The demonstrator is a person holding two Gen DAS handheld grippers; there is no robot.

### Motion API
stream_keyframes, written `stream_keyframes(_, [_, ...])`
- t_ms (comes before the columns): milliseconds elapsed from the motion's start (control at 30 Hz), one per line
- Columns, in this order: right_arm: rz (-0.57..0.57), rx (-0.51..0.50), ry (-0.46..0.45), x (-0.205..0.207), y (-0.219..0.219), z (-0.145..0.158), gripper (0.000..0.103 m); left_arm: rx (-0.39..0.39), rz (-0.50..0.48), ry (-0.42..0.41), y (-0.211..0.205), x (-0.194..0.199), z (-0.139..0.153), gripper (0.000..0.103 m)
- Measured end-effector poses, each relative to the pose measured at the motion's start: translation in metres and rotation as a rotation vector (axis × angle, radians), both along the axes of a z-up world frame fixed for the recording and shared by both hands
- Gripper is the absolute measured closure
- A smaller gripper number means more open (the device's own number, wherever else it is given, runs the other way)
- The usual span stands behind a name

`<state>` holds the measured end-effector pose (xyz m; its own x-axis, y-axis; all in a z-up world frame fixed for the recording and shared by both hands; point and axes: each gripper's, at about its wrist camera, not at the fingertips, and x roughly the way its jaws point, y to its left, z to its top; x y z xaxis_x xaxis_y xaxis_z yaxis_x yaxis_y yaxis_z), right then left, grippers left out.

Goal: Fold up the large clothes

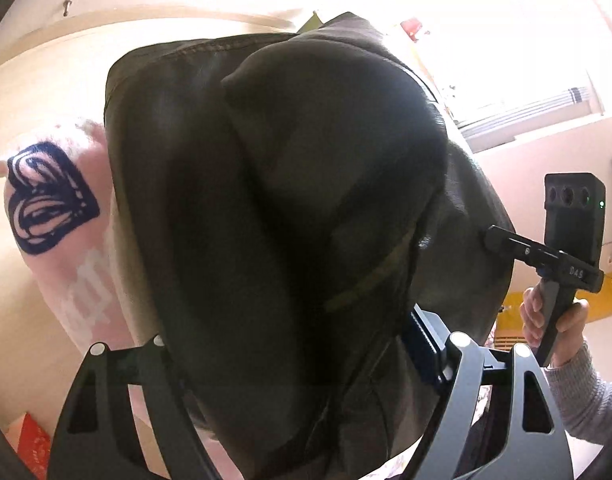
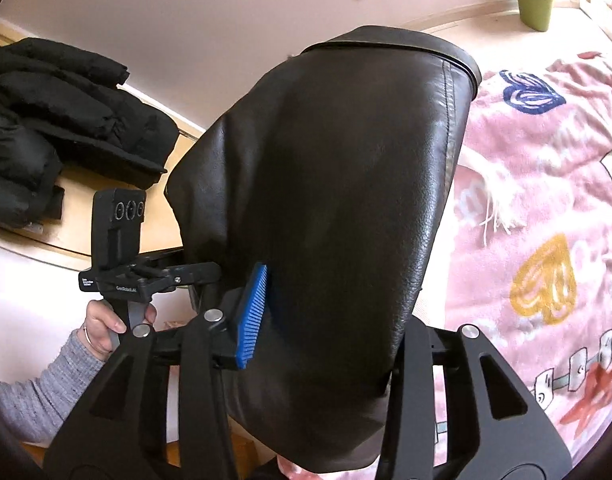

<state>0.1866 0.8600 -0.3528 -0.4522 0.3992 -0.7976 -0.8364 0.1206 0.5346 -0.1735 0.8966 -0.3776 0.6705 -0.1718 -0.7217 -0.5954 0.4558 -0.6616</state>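
A black leather jacket (image 1: 286,200) fills the middle of both views. In the left wrist view it bulges loosely between the wide-set fingers of my left gripper (image 1: 290,332). It covers the left finger and lies beside the blue pad (image 1: 421,344) on the right one. In the right wrist view a broad panel of the jacket (image 2: 345,200) sits between the jaws of my right gripper (image 2: 333,304). The blue pad (image 2: 252,316) lies against the leather and the other pad is hidden. Each view shows the other gripper at the jacket's side: right gripper (image 1: 491,237), left gripper (image 2: 214,274).
A pink printed blanket (image 2: 545,200) covers the bed under and right of the jacket. A black puffer coat (image 2: 66,120) lies on a wooden surface at the left. A green bin (image 2: 533,4) stands by the far wall. A hand (image 2: 106,324) in a grey sleeve holds the left gripper.
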Motion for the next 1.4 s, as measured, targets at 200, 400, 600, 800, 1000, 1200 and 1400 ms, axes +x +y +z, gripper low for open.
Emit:
stream_keyframes(200, [-0.224,-0.184,0.407,0.031,-0.01,-0.034,0.015,-0.037,0.01,-0.001,0.004,-0.001,0.0,0.023])
stream_keyframes(400, [-0.321,-0.128,0.339,0.082,-0.03,-0.008,0.01,-0.026,0.028,0.061,-0.003,0.009,-0.025,0.02])
stream_keyframes(600, [-0.002,0.179,-0.188,0.005,-0.069,0.06,0.015,0.089,0.088,0.178,-0.026,0.01,0.006,0.02])
stream_keyframes(800, [0.134,0.165,-0.357,-0.075,-0.084,0.024,0.079,0.317,0.174,0.303,-0.043,0.017,0.101,0.019])
stream_keyframes(1000, [0.065,0.183,-0.34,-0.085,-0.091,0.005,0.08,0.525,0.246,0.322,-0.032,0.071,0.154,0.011])
stream_keyframes(1200, [0.058,0.128,-0.424,-0.089,-0.097,-0.019,0.081,0.446,0.278,0.463,0.016,0.108,0.073,0.012])
stream_keyframes(1400, [0.041,0.12,-0.433,-0.08,-0.107,-0.045,0.093,0.458,0.227,0.566,0.025,0.097,-0.004,0.006])
